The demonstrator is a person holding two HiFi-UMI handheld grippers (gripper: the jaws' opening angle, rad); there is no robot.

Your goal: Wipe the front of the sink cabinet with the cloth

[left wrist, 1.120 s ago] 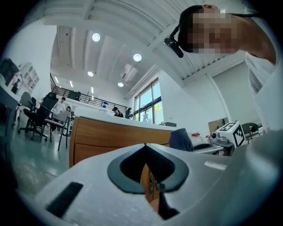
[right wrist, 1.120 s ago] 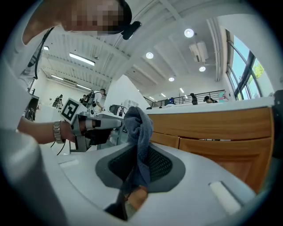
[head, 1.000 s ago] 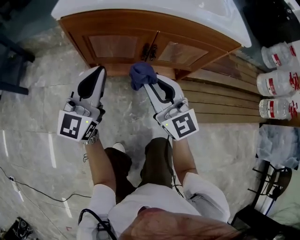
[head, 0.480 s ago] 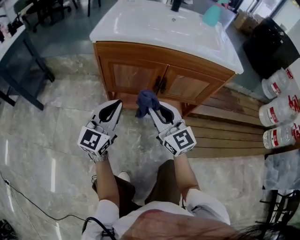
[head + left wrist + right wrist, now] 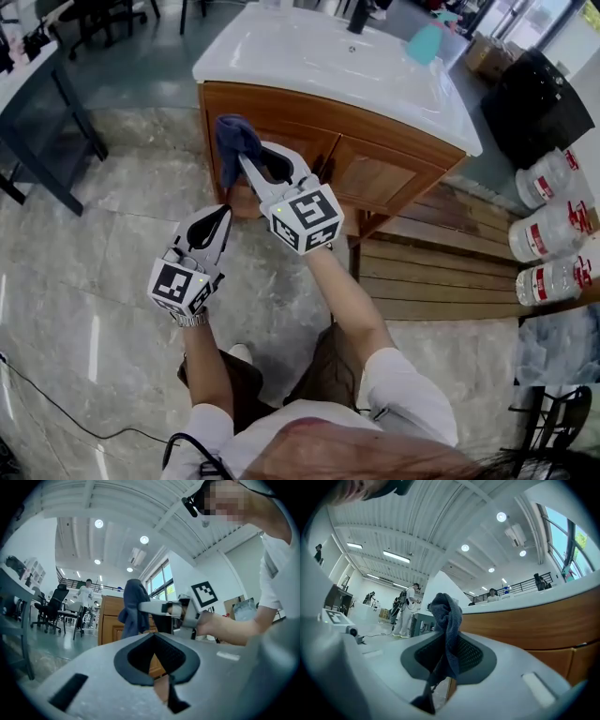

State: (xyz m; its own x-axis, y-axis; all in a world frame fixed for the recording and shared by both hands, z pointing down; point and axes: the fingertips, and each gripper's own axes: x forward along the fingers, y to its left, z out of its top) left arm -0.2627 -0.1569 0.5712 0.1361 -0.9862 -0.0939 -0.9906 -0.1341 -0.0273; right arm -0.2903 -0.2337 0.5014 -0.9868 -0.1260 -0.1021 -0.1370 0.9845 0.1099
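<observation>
Right gripper [image 5: 246, 161] jaws clamped on blue cloth [image 5: 234, 136], the bunch poking past the tips so fabric, not plastic, meets wood. Cloth sits at top-left corner of cabinet front [image 5: 375, 173], likely the stroke start. Left gripper [image 5: 216, 220] jaws together, empty, held low, out of the way.

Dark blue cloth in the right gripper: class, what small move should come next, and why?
Probably press the dark blue cloth against the wood and sweep it rightward. The right gripper is shut on it at the top left corner of the brown wooden cabinet front, just under the white countertop, so nearly all the front lies to its right. The left gripper is shut and empty.
</observation>
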